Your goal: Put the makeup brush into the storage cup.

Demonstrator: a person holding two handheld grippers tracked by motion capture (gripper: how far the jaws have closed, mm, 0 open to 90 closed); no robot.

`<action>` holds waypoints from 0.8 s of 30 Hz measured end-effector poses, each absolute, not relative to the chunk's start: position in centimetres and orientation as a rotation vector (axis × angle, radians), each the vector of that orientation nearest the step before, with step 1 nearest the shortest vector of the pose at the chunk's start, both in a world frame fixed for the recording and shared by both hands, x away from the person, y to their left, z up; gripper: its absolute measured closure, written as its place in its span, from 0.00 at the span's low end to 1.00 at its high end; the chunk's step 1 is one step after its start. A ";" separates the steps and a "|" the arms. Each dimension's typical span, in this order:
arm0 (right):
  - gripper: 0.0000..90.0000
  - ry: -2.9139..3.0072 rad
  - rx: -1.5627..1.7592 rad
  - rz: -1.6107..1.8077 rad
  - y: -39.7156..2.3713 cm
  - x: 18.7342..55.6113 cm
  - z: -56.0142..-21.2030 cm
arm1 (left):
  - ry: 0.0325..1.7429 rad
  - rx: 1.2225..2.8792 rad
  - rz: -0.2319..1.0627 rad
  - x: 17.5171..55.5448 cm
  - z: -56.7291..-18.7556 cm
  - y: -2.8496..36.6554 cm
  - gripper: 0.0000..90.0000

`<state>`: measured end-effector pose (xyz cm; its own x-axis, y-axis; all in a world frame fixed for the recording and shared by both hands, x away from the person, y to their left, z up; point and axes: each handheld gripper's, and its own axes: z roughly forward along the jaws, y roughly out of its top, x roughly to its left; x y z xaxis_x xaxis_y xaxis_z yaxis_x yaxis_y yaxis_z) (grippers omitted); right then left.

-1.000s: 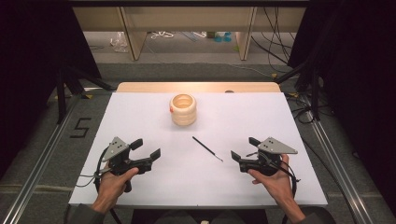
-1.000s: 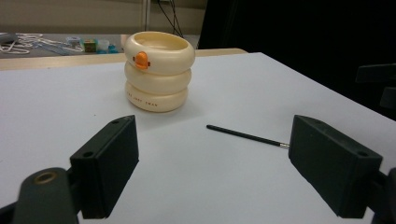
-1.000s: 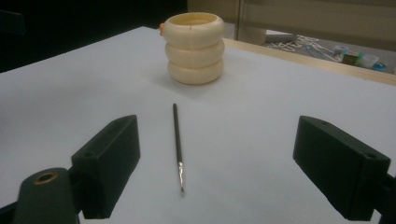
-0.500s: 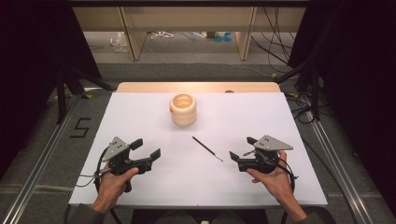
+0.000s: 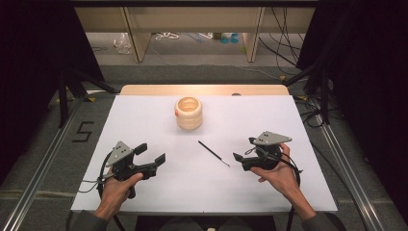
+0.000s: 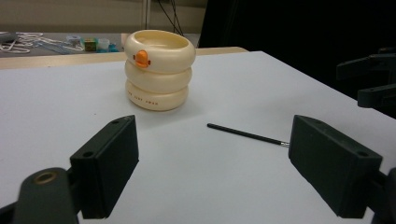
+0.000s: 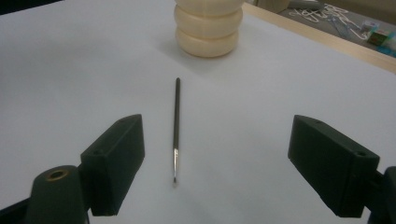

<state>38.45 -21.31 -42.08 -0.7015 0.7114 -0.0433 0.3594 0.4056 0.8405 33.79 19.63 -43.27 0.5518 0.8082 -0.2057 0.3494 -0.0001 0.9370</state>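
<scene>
Jaws on my right gripper (image 5: 242, 150) and left gripper (image 5: 151, 153) are wide open, so I think I should lower the right one slowly over the thin brush (image 7: 176, 122) lying near the cup (image 5: 188, 112) on the desk (image 5: 144, 113).

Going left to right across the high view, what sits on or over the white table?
Left gripper → cream ringed duck-face cup → thin black brush → right gripper.
</scene>
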 end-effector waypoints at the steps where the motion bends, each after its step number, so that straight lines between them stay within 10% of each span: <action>1: 0.22 2.279 0.923 1.207 -21.2 38.6 -42.0 | 1.003 1.596 0.480 33.8 -43.3 19.6 0.17; 24: 0.27 2.461 0.914 1.033 -18.7 41.5 -41.1 | 1.005 1.595 0.477 33.8 -43.3 19.6 0.17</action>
